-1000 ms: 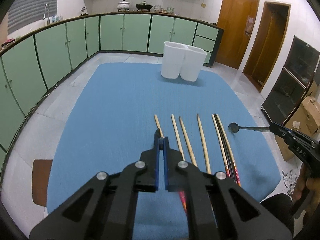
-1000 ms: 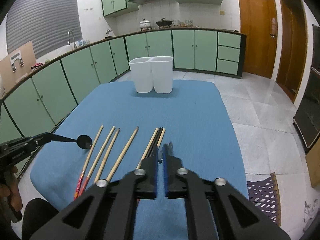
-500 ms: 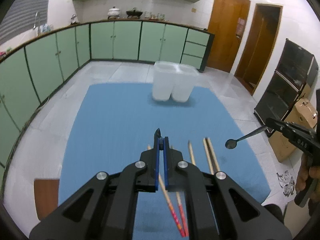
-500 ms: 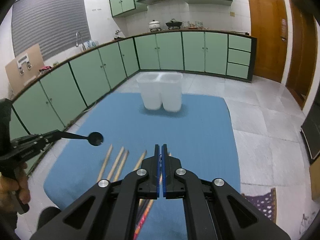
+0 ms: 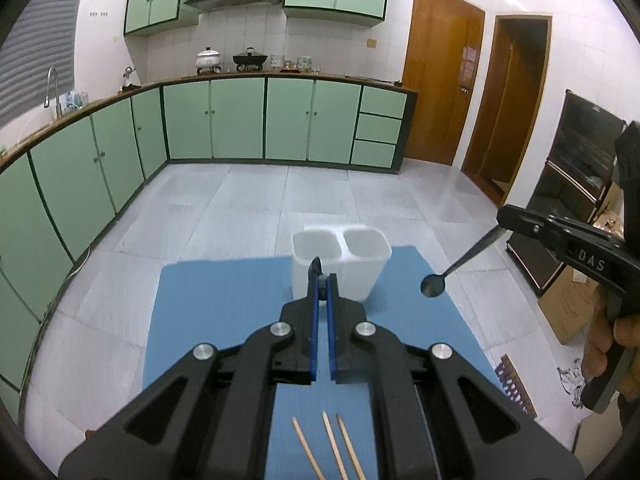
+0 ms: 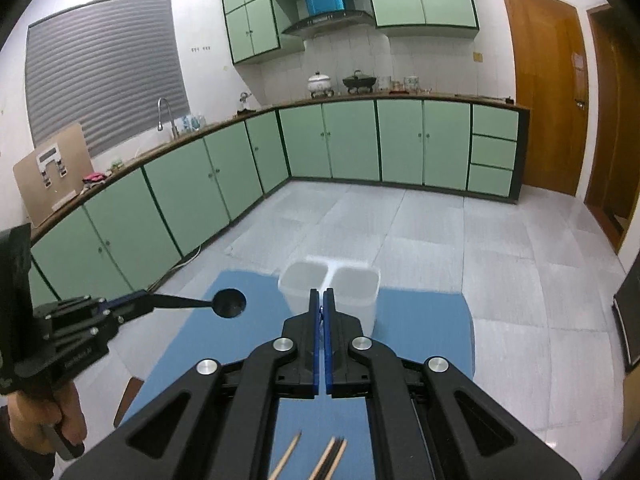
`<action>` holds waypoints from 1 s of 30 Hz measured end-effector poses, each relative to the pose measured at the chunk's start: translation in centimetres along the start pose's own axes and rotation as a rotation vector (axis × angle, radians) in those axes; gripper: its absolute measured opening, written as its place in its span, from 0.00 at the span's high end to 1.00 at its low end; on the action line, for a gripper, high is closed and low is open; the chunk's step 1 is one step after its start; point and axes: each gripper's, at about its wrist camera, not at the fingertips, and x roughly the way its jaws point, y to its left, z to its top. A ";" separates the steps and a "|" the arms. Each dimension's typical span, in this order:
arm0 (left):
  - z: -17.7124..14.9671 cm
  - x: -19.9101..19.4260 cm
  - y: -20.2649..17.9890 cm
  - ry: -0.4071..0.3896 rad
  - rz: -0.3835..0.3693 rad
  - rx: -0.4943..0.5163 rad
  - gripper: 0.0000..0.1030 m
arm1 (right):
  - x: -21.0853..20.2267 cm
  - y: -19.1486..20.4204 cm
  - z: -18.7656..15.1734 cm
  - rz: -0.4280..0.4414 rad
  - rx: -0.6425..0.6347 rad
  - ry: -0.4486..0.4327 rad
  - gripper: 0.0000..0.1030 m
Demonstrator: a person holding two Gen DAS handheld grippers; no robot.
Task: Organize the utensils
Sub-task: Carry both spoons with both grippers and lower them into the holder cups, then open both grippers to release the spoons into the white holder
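Observation:
A white two-compartment holder (image 5: 340,268) stands at the far end of the blue mat (image 5: 224,300); it also shows in the right wrist view (image 6: 332,288). My left gripper (image 5: 321,280) is shut on the handle of a dark spoon, whose bowl (image 6: 229,303) shows in the right wrist view. My right gripper (image 6: 320,300) is shut on another dark spoon (image 5: 434,288), seen in the left wrist view. Both are raised above the mat, short of the holder. Chopsticks (image 5: 332,448) lie on the mat below; they also show in the right wrist view (image 6: 316,458).
Green kitchen cabinets (image 5: 240,120) line the far wall and the left side. Brown doors (image 5: 440,84) and a dark cabinet (image 5: 576,184) stand to the right. A grey tiled floor (image 6: 400,232) surrounds the mat.
Both grippers have risen and moved forward toward the white holder, each still holding its spoon. The chopsticks have dropped to the bottom of both views.

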 end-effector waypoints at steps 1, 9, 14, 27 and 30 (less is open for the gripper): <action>0.7 0.7 0.0 -0.001 0.000 -0.003 0.97 | 0.7 0.0 0.6 -0.004 -0.006 -0.008 0.98; 3.5 7.0 0.0 0.041 0.002 -0.005 0.97 | 7.1 -1.0 3.6 -0.015 -0.017 -0.016 0.98; 3.5 11.1 0.1 0.085 0.008 0.006 0.97 | 11.1 -2.2 3.4 -0.018 -0.010 0.016 0.98; 1.8 15.5 0.6 0.135 0.040 0.004 0.93 | 15.9 -4.0 1.0 -0.052 -0.015 0.082 0.96; 1.9 14.9 0.0 0.123 0.053 -0.001 0.75 | 15.4 -4.0 1.0 -0.068 -0.017 0.066 0.91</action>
